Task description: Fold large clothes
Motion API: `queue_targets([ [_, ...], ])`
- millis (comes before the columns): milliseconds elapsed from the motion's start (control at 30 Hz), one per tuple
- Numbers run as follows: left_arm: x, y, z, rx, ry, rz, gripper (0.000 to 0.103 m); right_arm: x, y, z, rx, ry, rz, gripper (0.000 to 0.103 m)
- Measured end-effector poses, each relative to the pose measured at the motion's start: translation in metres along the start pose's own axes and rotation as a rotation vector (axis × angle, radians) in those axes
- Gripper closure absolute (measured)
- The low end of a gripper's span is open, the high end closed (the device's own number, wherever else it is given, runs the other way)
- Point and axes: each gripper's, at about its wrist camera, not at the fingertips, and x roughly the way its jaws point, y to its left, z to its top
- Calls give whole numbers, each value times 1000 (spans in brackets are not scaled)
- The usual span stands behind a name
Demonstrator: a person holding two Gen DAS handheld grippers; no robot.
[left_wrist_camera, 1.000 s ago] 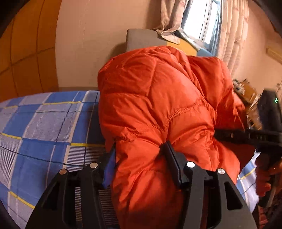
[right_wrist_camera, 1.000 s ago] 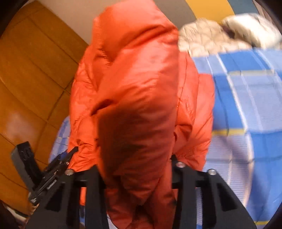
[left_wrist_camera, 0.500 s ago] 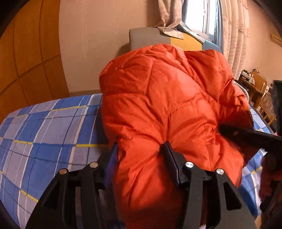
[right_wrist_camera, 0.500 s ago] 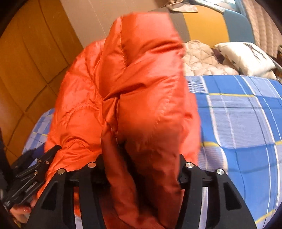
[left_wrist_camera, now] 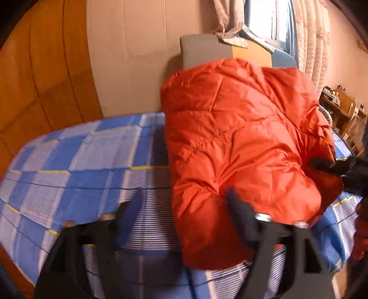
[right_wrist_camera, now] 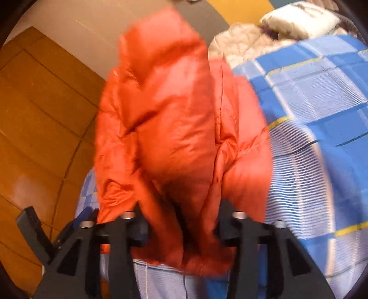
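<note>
An orange puffer jacket [left_wrist_camera: 241,142] lies bundled on the blue checked bed [left_wrist_camera: 80,161]. My left gripper [left_wrist_camera: 177,214] is at its near left corner and its jaws are opening. The left finger stands clear over the bedsheet, while the right finger rests against the jacket's hem. In the right wrist view the jacket [right_wrist_camera: 172,115] bulges up between the fingers of my right gripper [right_wrist_camera: 181,218]. Those jaws are opening too, and puffy fabric still fills the gap. One right gripper finger [left_wrist_camera: 329,164] pokes at the jacket's right side.
Orange wooden panels [left_wrist_camera: 46,80] stand left of the bed. Behind the jacket are a grey and yellow headboard [left_wrist_camera: 207,50] and a curtained window [left_wrist_camera: 299,34]. A beige quilt [right_wrist_camera: 248,43] and a pillow [right_wrist_camera: 299,18] lie at the bed's head. A cluttered desk [left_wrist_camera: 340,108] is far right.
Both grippers' jaws have spread. The left gripper's left finger has come off the jacket and now stands over the sheet. The jacket has settled lower onto the bed.
</note>
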Motion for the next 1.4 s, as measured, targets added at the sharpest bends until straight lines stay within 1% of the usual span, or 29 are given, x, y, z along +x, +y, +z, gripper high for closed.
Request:
queue_targets([
  [67,-15,1,-7,-2,-21,-10,14,-23,5,0,-49,-67,-40,32],
  [133,-25,0,-15,-21,-9,11,3,-42,12,-4,-96,-107,-102,32],
  [200,-33,-1,-24,-39,-1,18,2,-56,15,-9,-116,-128,-172,32],
  [233,-37,-2,-28,-45,6,33,2,-61,14,-13,-123,-131,-182,32],
  [267,-42,-4,-34,-51,13,58,2,-68,19,-20,-139,-131,-198,29],
  [300,-48,-7,-41,-59,20,68,2,-72,22,-29,-155,-136,-215,19],
  [367,-60,-8,-50,-78,23,54,2,-84,35,-44,-206,-173,-245,8],
  [400,-66,-8,-55,-90,17,60,2,-90,37,-49,-228,-183,-252,4],
  [433,-71,-8,-59,-99,9,67,2,-94,41,-55,-250,-189,-262,3],
  [500,-87,-7,-66,-120,-17,66,2,-100,51,-68,-283,-199,-293,3],
  [567,-100,-6,-69,-130,-33,61,2,-110,60,-83,-301,-239,-312,3],
  [600,-108,-6,-70,-134,-33,77,2,-114,63,-87,-304,-258,-319,3],
  [667,-119,-7,-69,-132,-43,151,2,-122,71,-97,-318,-297,-344,3],
  [700,-123,-8,-68,-126,-52,179,2,-125,76,-102,-331,-292,-343,3],
  [733,-130,-8,-68,-120,-60,186,2,-127,79,-105,-341,-281,-336,3],
  [767,-132,-7,-67,-122,-58,170,2,-130,83,-109,-353,-271,-332,3],
  [833,-138,-2,-66,-153,-53,128,2,-134,91,-115,-379,-274,-364,3],
  [867,-141,0,-65,-168,-59,118,2,-137,93,-119,-395,-283,-391,3],
  [933,-145,1,-64,-189,-67,98,2,-141,94,-123,-392,-304,-409,3],
  [1233,-154,-13,-67,-124,-102,137,2,-141,92,-128,-393,-289,-406,3],
  [1400,-152,-11,-67,-133,-94,133,2,-138,92,-129,-401,-280,-415,3],
])
